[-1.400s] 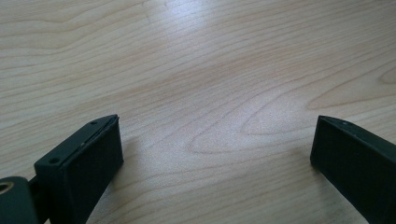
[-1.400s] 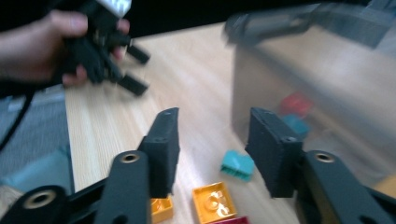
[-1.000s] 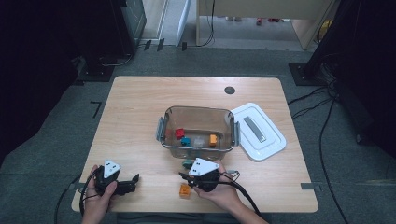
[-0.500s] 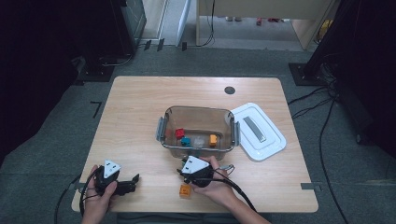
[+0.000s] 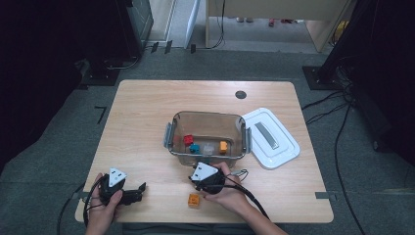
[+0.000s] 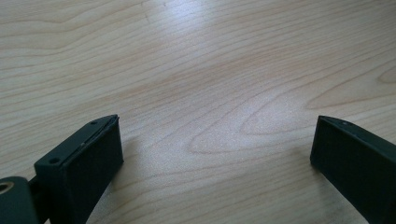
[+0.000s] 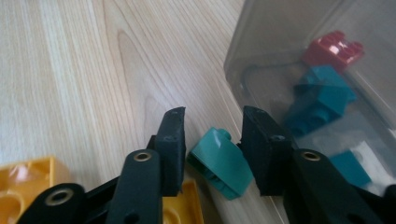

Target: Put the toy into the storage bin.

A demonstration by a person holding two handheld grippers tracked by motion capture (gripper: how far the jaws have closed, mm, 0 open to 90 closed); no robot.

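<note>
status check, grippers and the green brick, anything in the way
Left gripper open, nothing between its jaws. Right gripper shut on green brick, beside the clear bin. Jaws have just been closing. Orange brick on the table nearby, bin wall close ahead.

Open tabletop left, bin ahead

Bare table (image 5: pixel 142 122) lies open left; the clear bin (image 5: pixel 205 120) and white lid (image 5: pixel 286 147) block the right-centre.

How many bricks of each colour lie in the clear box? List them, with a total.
Red brick: 1
Teal brick: 1
Pale clear brick: 1
Orange brick: 1
Total: 4 in the box, by the high view.
</note>
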